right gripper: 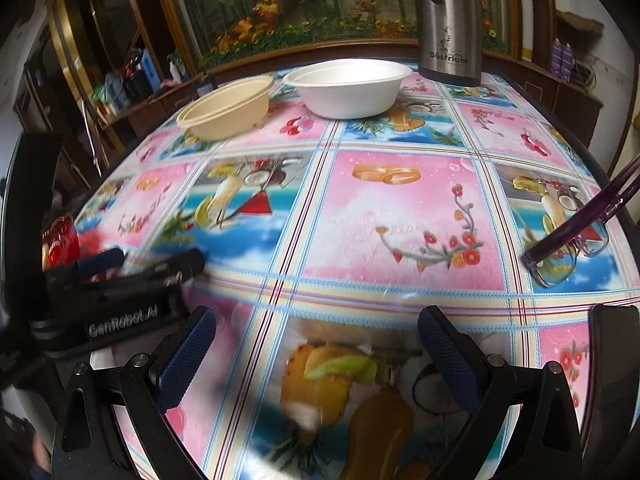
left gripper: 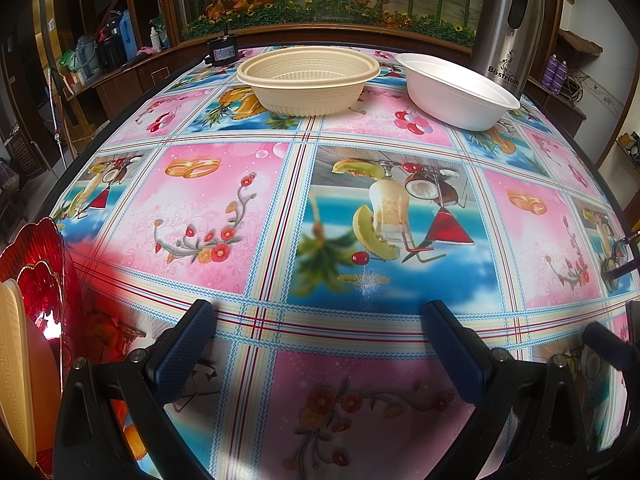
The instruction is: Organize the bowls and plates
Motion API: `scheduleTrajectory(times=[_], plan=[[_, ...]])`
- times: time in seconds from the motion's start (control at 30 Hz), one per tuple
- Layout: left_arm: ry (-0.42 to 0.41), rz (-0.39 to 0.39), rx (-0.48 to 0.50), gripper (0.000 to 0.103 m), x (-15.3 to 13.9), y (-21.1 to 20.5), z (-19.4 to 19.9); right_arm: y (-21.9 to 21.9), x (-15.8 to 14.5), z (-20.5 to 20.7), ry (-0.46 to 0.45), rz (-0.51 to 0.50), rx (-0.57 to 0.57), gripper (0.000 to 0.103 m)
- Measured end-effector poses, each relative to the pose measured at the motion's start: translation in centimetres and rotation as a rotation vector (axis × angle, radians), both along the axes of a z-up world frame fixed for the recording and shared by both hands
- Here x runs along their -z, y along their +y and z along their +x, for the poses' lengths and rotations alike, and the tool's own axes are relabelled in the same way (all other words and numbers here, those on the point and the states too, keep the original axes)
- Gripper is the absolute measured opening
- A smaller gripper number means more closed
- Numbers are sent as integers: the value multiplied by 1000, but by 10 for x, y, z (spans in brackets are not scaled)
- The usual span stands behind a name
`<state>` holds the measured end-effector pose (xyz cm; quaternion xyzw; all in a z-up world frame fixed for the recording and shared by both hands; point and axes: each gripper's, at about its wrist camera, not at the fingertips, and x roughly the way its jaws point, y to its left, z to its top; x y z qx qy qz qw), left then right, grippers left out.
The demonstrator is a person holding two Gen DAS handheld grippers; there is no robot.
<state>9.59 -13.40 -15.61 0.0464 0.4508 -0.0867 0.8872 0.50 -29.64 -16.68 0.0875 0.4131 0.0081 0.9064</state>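
Left gripper (left gripper: 320,344) was spread wide, nothing between its blue pads, hovering low over the patterned tablecloth (left gripper: 224,216). Right gripper (right gripper: 316,348) was likewise wide open and empty, over the pineapple panel at the near edge. In the right wrist view the left gripper showed as a blurred black body at the left.

Red glass plate (left gripper: 40,264) sat at the left gripper's far left, with a beige plate (left gripper: 16,364) lying in it; both cropped by the frame edge. Beige bowl (left gripper: 308,80) with a key-pattern rim stood at the far side of the table, upright. White foam bowl (left gripper: 460,90) stood just beside it to the right, apart from it. Steel thermos (left gripper: 508,20) stood behind the white bowl, close; contact unclear. Purple-framed eyeglasses (right gripper: 576,236) lay on the cloth at the right edge.
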Motion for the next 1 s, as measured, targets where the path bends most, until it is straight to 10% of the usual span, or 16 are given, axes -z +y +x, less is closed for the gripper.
scheduleTrajectory(times=[1.0], plan=[[0, 0, 0, 103, 0, 0, 0, 6, -1, -14, -5, 45, -67, 103]])
